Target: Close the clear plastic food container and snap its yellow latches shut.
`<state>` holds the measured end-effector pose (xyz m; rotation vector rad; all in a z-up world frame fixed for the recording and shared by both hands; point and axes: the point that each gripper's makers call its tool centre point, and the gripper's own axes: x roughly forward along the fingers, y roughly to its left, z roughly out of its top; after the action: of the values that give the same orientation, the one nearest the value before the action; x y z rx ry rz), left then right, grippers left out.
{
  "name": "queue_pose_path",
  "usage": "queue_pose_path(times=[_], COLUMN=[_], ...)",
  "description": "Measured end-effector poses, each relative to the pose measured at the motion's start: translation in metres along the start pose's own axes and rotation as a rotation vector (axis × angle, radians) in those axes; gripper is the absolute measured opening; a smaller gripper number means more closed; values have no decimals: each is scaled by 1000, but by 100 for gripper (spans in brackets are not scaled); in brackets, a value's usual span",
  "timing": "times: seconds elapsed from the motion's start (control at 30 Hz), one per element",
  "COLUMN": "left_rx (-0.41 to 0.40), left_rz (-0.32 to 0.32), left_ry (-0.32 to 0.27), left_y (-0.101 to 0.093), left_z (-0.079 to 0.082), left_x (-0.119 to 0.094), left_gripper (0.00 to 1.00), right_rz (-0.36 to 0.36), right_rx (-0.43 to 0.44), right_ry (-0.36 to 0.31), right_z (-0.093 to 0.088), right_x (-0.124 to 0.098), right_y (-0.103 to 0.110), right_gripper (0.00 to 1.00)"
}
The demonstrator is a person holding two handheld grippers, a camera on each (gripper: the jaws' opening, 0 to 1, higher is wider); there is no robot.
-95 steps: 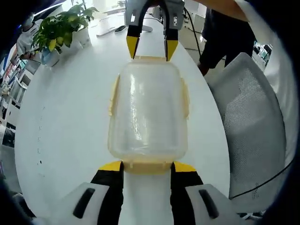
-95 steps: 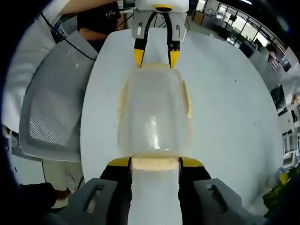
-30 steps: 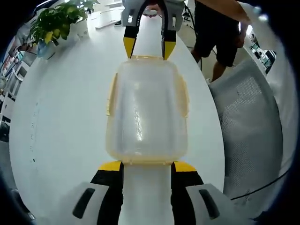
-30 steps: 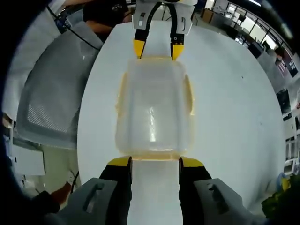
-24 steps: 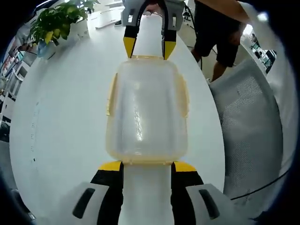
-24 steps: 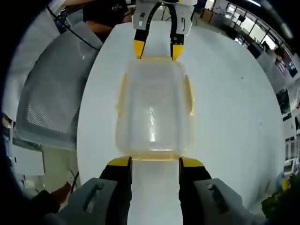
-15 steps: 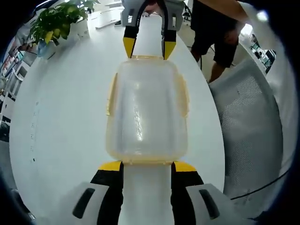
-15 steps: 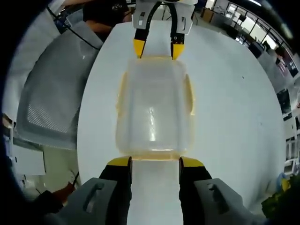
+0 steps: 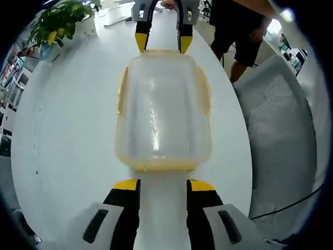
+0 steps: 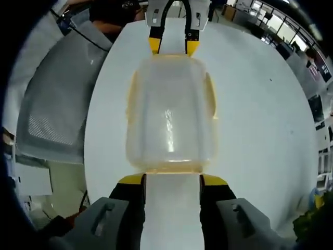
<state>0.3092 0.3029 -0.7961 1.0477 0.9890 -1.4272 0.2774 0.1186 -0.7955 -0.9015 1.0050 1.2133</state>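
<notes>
Left gripper view: we see the clear container [image 9: 163,107], lid on, lying on the white surface [image 9: 67,120] straight ahead of our left claw [image 9: 163,183], whose jaws stand open and empty just short of the near yellow end latch [image 9: 162,165]. Our right claw [image 9: 163,42] faces us from the far end, jaws likewise apart and holding nothing, tips close to the far latch.

We read the box's long axis as running directly from one claw to the other, one short end pointing at each; the side latches [image 9: 122,92] lie to either side of that line. In the right gripper view, the container [image 10: 170,112] sits the same way ahead of the right claw [image 10: 172,179], with the left claw [image 10: 172,46] beyond it.

We judge the risk to be sliding: a push on one end latch without the opposite claw bracing could skate the light box across the smooth surface, or tip it, leaving that latch unsnapped.
</notes>
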Motion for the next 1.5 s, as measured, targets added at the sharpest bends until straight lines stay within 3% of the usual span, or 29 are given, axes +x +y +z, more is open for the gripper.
queue_pose_path(times=[0.1, 0.27, 0.47, 0.9, 1.13, 1.3, 1.5], left_rx=[-10, 8, 23, 29, -53, -172, -234], left_rz=[6, 11, 13, 31, 57, 58, 52], left_ry=[16, 7, -26, -3, 53, 0, -18], left_y=[2, 1, 1, 5, 10, 10, 7], left_z=[-7, -4, 8, 0, -32, -43, -52], left_x=[2, 1, 2, 2, -5, -19, -34], left_gripper=[32, 31, 30, 29, 32, 35, 39], right_rz=[4, -13, -11, -3, -24, -86, -134], right_rx=[20, 7, 23, 48, 104, 201, 253], right_ry=[4, -5, -21, -37, -41, -85, -122], right_z=[-2, 2, 5, 10, 0, -3, -2], right_x=[1, 1, -1, 0, -6, -16, -29], right_y=[1, -1, 0, 1, -1, -9, -15], right_gripper=[41, 25, 28, 25, 26, 27, 26])
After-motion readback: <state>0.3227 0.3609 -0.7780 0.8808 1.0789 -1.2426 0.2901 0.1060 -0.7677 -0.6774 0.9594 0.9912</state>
